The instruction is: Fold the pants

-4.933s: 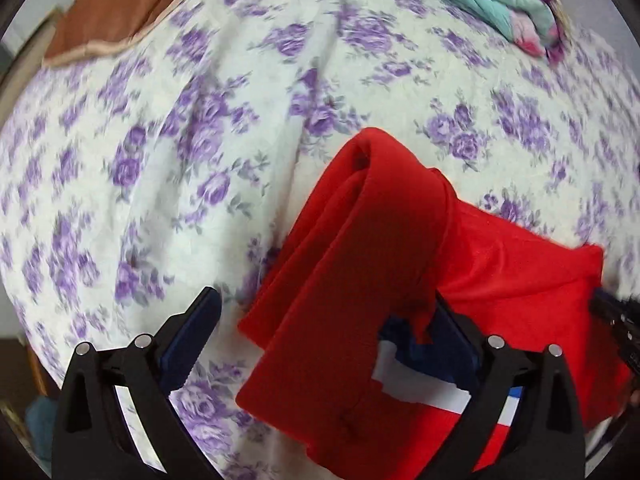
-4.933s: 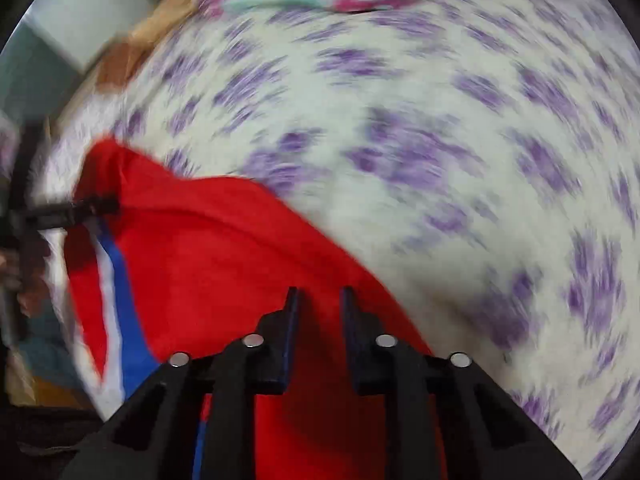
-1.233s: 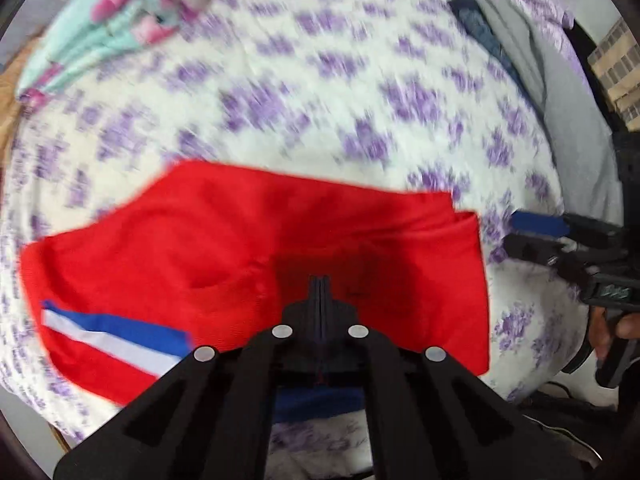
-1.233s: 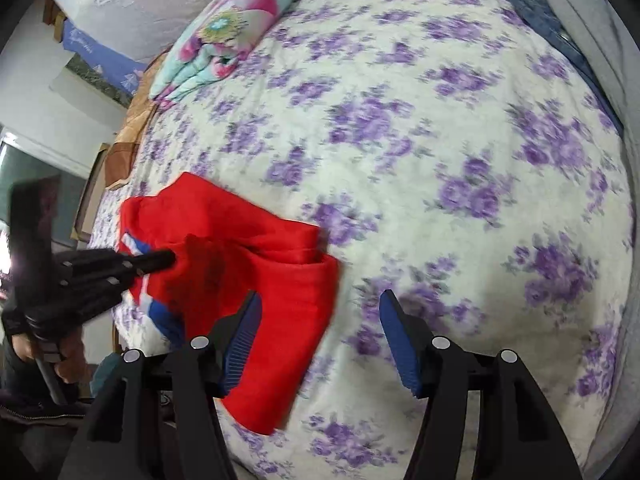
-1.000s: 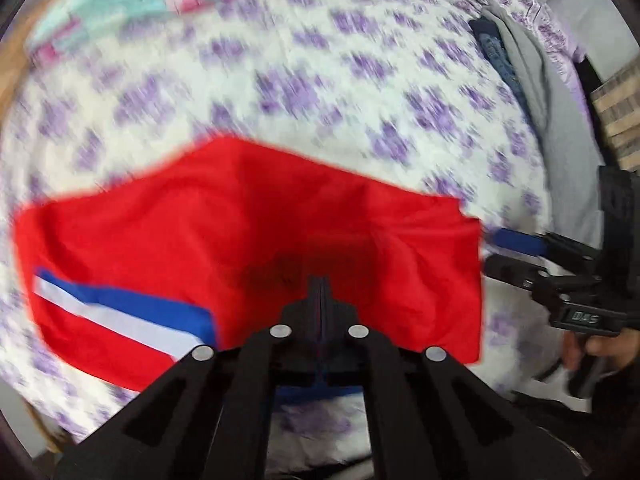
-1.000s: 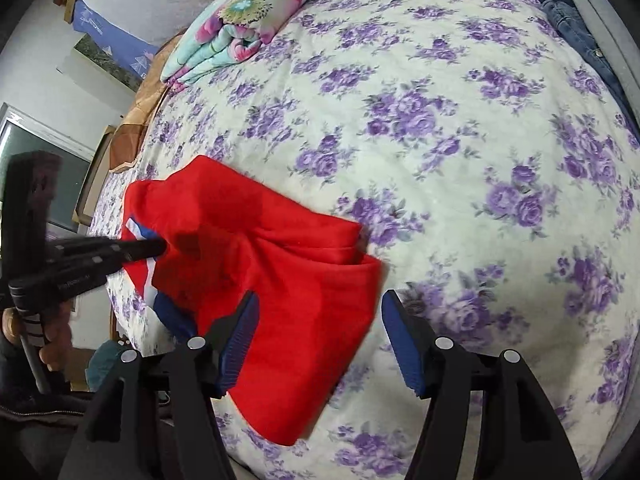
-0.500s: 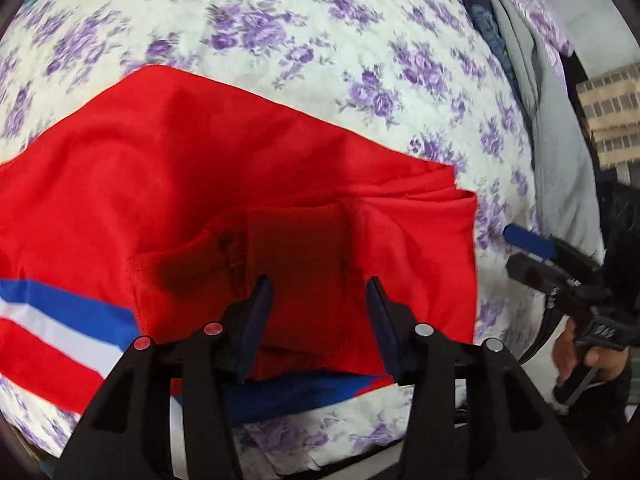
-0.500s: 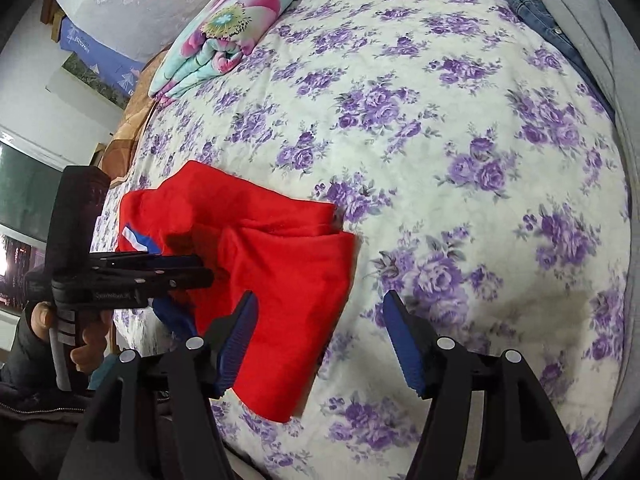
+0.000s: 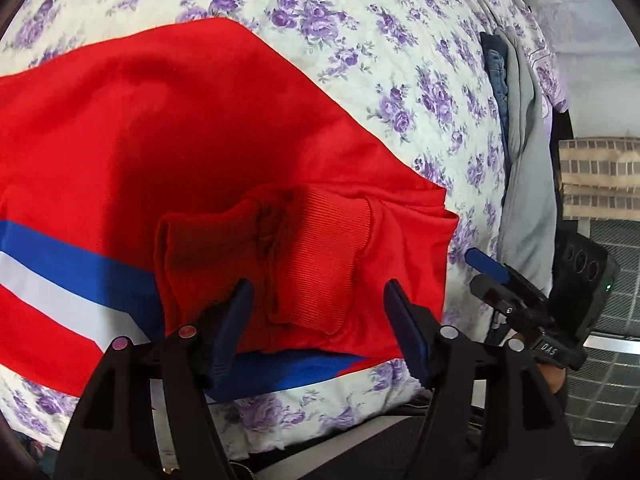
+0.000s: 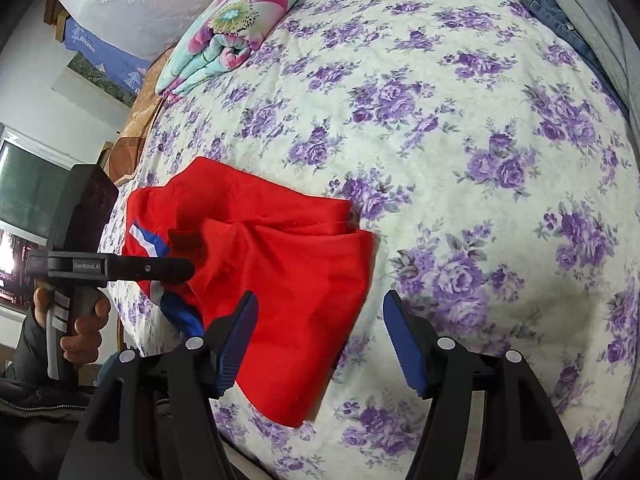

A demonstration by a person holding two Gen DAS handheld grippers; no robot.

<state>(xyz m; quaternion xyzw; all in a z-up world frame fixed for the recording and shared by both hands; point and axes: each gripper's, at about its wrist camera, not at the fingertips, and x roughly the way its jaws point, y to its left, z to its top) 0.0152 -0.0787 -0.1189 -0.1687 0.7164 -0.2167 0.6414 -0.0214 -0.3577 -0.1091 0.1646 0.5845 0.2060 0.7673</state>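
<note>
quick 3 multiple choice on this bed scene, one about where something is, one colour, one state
1. Where does the folded floral quilt lie?
A. at the far end of the bed from the red pants
B. on top of the pants
C. on the floor

2. What colours are the stripes on the pants?
A. green and yellow
B. blue and white
C. black and grey

3. How does the right gripper stand?
A. shut on the pants
B. shut on nothing
C. open, gripping nothing

Key: 1 A, it lies near the headboard, apart from the pants. 2 B, a blue and white band crosses the red. 3 C, its pads stand wide apart.
</note>
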